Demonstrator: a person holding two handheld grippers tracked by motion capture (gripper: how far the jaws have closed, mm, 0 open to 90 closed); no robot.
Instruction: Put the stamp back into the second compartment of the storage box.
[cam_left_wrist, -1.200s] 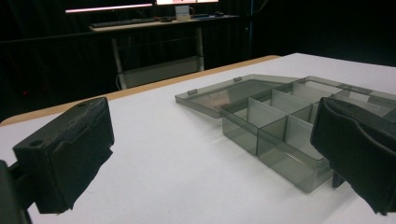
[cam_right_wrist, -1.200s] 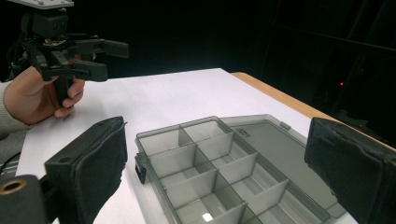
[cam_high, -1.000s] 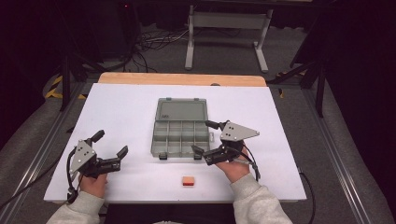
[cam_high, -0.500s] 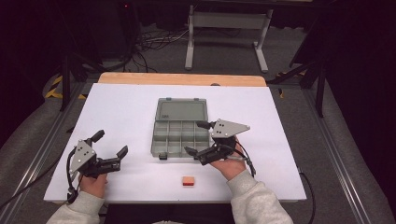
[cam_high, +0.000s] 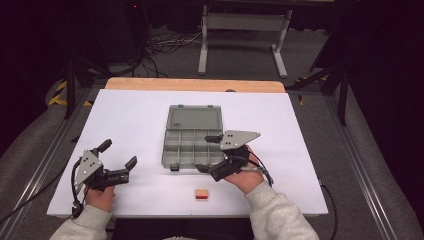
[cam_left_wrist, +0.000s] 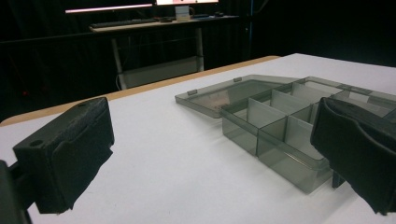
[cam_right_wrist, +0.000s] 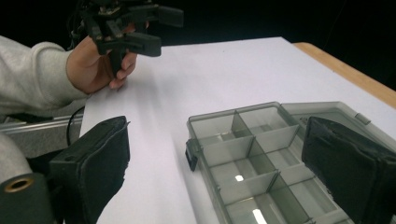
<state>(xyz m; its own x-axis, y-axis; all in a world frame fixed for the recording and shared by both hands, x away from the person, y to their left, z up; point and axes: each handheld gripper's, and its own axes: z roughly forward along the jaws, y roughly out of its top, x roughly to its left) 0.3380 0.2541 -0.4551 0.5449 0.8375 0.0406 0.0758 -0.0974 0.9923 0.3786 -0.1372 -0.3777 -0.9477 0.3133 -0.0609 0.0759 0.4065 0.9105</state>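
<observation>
right gripper (cam_high: 209, 153) spread, centre frame over organizer box (cam_high: 192, 135) near edge | left gripper (cam_high: 118, 160) spread, lower left, idle | small orange block (cam_high: 201, 194) bottom centre, untouched | advice: centre jaws before closing

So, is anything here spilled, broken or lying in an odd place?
Nothing looks spilled or damaged. The grey compartment box lies square on the white table with its lid folded flat open, and its visible compartments look empty. One small orange block sits alone near the front edge, outside the box.
</observation>
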